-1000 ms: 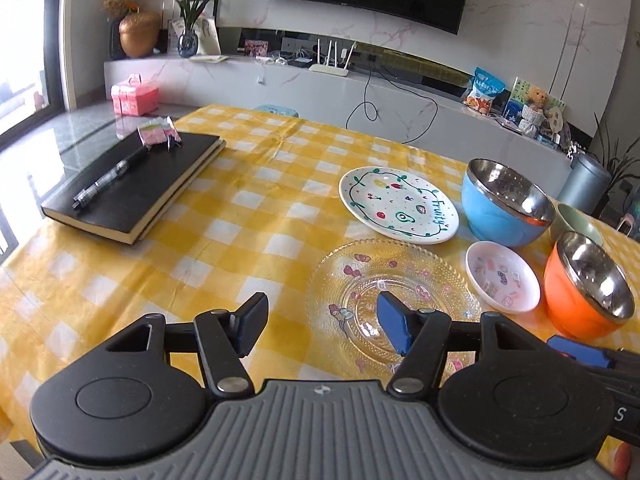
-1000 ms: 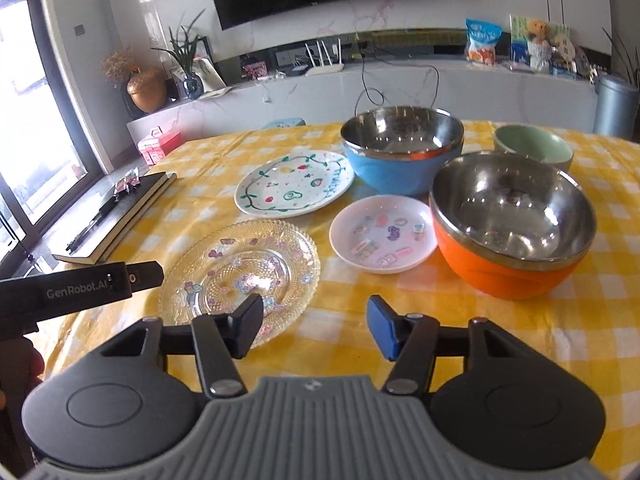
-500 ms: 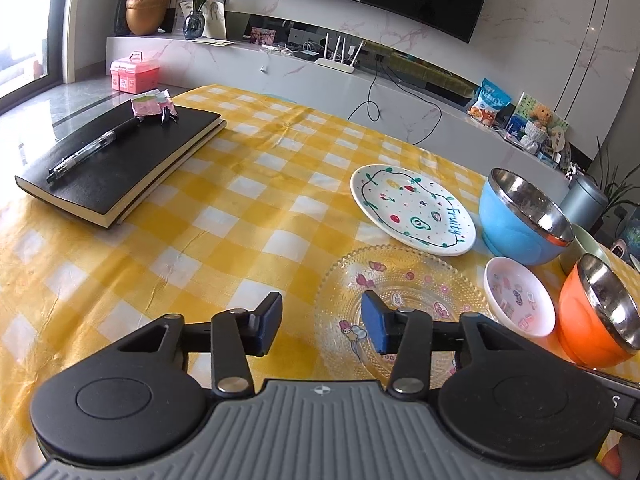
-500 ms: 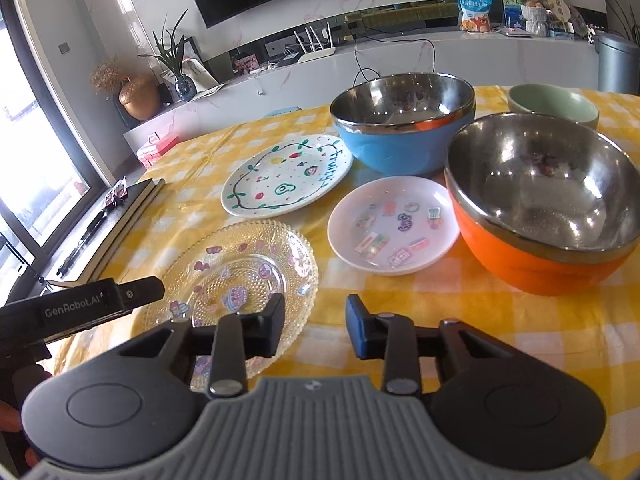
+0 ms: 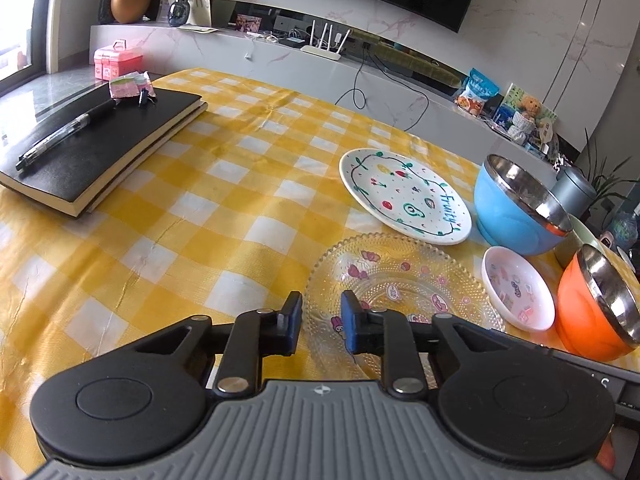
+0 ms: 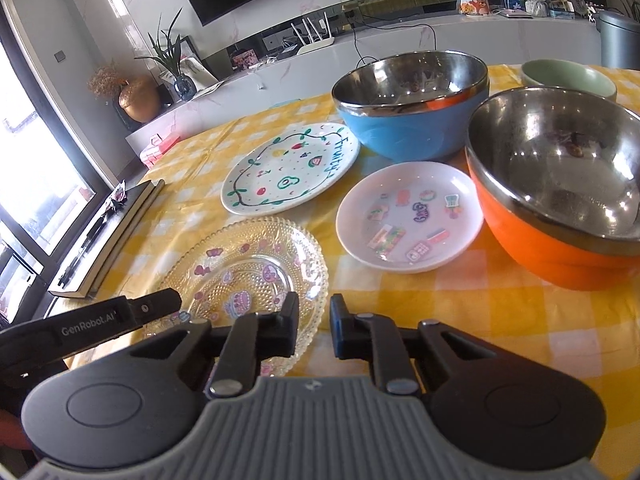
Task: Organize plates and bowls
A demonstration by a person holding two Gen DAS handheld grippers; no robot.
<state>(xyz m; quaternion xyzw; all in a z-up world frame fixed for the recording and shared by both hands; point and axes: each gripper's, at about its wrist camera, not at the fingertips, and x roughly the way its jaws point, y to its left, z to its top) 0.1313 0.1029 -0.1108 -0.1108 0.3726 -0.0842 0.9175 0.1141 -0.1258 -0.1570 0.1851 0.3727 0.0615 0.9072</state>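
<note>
Left wrist view showed me the glass plate (image 5: 400, 284) lying flat on the yellow checked tablecloth (image 5: 200, 220), close to the near edge of the table. My left gripper (image 5: 321, 322) hung over the plate's near left rim. Its jaws were closing, with a small gap left between them. I saw only air in that gap. The pads did not press on the plate.

In the right wrist view my right gripper (image 6: 312, 328) was at the near right rim of the same glass plate (image 6: 244, 272). Its jaws were closing too, and nothing was between them. The left tool's black body (image 6: 92, 324) poked in from the left side.

Behind the glass plate lay the white plate with painted fruit (image 6: 290, 168). It was flat and just apart from the glass one. To the right of the glass plate sat the small pink dish (image 6: 408, 216) with little stickers on it. The blue bowl (image 6: 412, 104) stood behind the dish, toward the far edge. The orange bowl (image 6: 560, 184) stood to the right of the dish, very close to it. Both bowls were shiny metal inside. A small green bowl (image 6: 568, 78) sat behind the orange one.

Far off at the left edge of the table lay a black notebook (image 5: 100, 148) with a pen (image 5: 66, 134) on top.
</note>
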